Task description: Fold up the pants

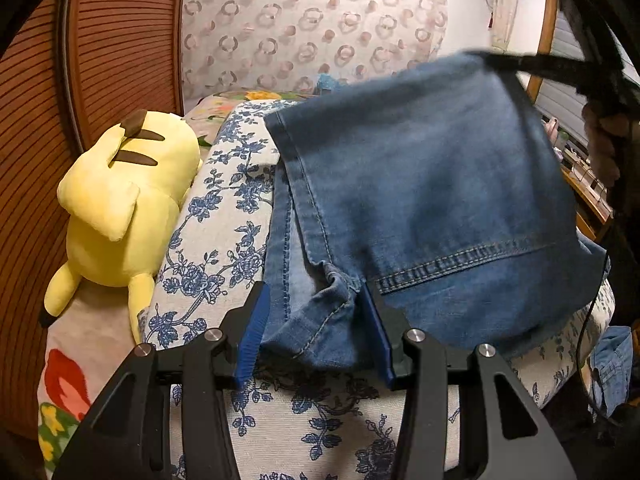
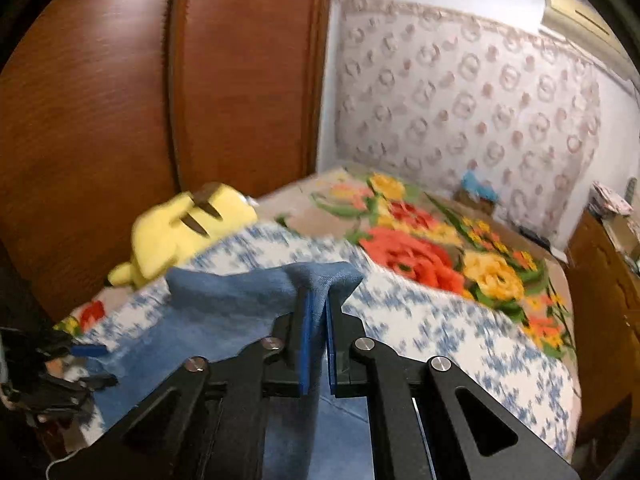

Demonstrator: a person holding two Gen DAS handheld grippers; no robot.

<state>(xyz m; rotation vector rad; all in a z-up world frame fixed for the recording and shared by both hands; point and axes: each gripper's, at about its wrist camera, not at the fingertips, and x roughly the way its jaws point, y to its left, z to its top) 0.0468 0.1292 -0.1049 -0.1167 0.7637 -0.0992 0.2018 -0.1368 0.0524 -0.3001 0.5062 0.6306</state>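
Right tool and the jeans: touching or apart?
Touching. The right wrist view shows the right tool nearly shut with a fold of the jeans pinched between its blue pads.

Soft indoor light; right wrist view motion-blurred, fisheye edges dark and curved.

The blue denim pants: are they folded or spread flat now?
Partly folded: the blue denim pants lie doubled, one layer lifted by the right gripper.
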